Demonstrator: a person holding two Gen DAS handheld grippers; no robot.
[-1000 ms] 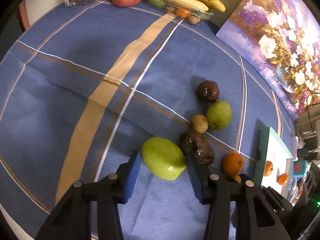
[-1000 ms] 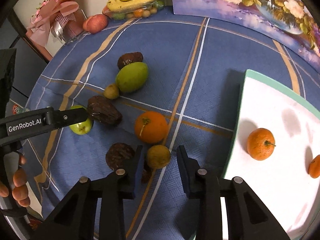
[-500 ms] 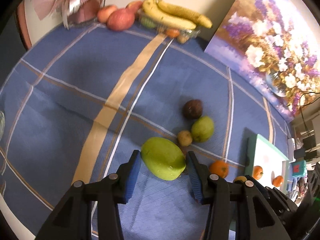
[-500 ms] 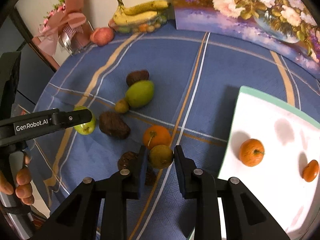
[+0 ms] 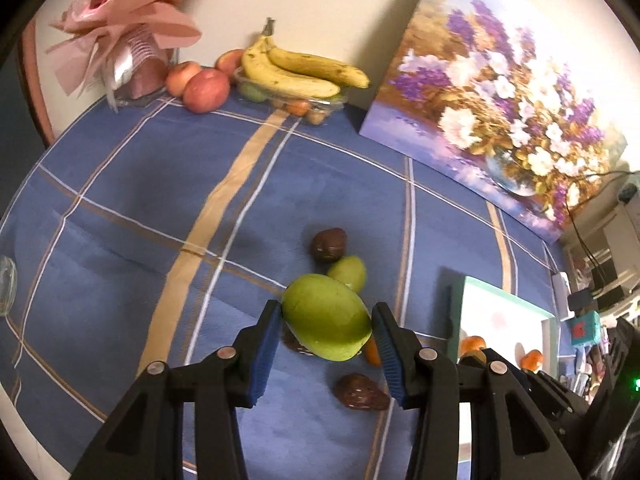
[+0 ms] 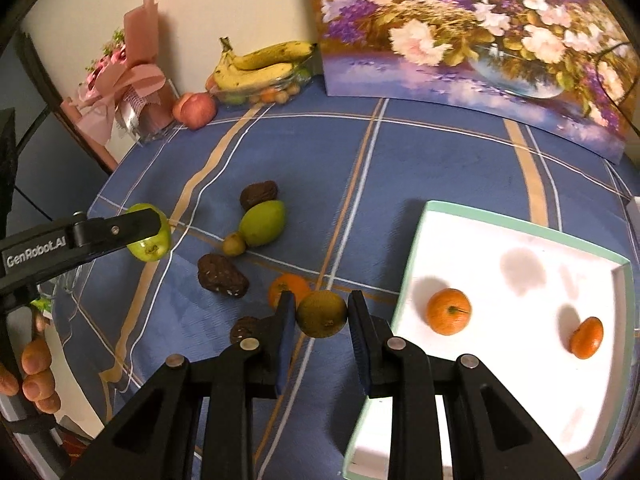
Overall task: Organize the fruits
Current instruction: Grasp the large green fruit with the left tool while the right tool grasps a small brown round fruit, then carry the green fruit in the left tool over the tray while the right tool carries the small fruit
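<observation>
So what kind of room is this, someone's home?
Most likely a home, perhaps a dining corner: a table under a blue checked cloth, a flower painting leaning against the wall, a wrapped pink bouquet, and bananas on a fruit tray.

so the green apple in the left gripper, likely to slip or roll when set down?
The green apple looks smooth and glossy, gripped only at its sides, so it could slip. Being rounded, it would probably roll on the flat tablecloth. It looks rigid, not squashed by the pads.
</observation>
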